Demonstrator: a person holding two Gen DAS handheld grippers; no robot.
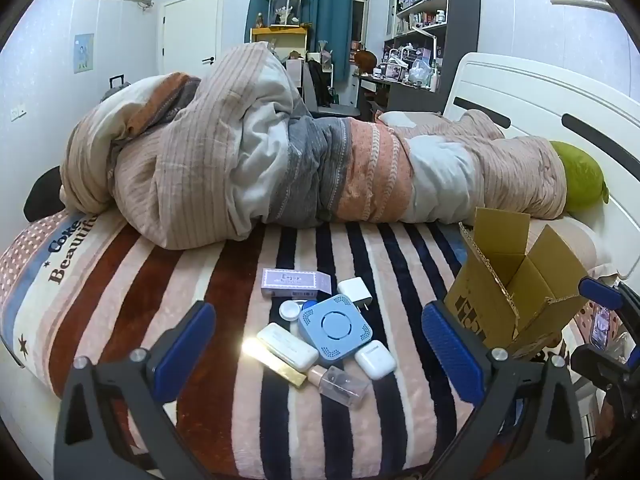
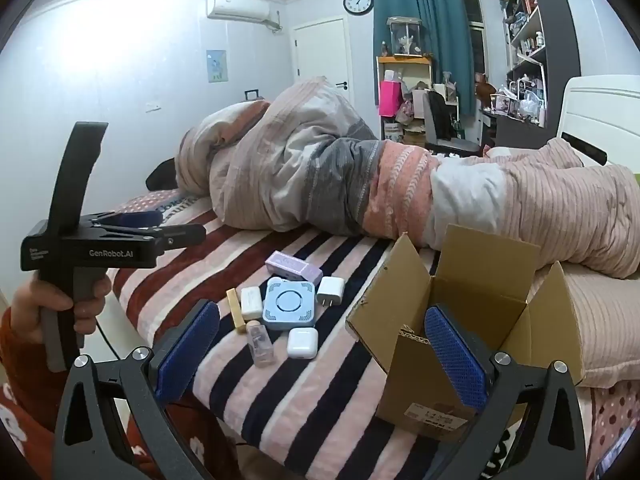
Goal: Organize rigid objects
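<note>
Two grippers hang above the near edge of the bed, both spread wide and holding nothing: the left gripper (image 1: 320, 356) fills the bottom of the left wrist view with its blue pads (image 1: 186, 344) far apart, framing the clutter, and the right gripper (image 2: 324, 352) does the same at the bottom of the right wrist view, its right-hand pad overlapping the cardboard box (image 2: 468, 320). The wide spread likely suits a first pick, since nothing has yet been chosen. Just beyond the fingers, in the lower centre of both frames, the small rigid items lie bunched on the striped blanket (image 1: 200, 280): a blue square device (image 1: 335, 327) in the middle, a white earbud case (image 1: 375, 359) touching its lower right corner, a white charger plug (image 1: 354, 290) above it, a lilac carton (image 1: 295, 282) farther back, a white oblong case (image 1: 286, 346), a gold bar (image 1: 276, 364), a clear bottle (image 1: 340, 384) and a round white lid (image 1: 289, 311). The box stands open at lower right of each frame, flaps up, just beside the pile, probably as the place to gather them. It looks empty from here. A rolled duvet (image 1: 280, 160) crosses mid-frame behind.
</note>
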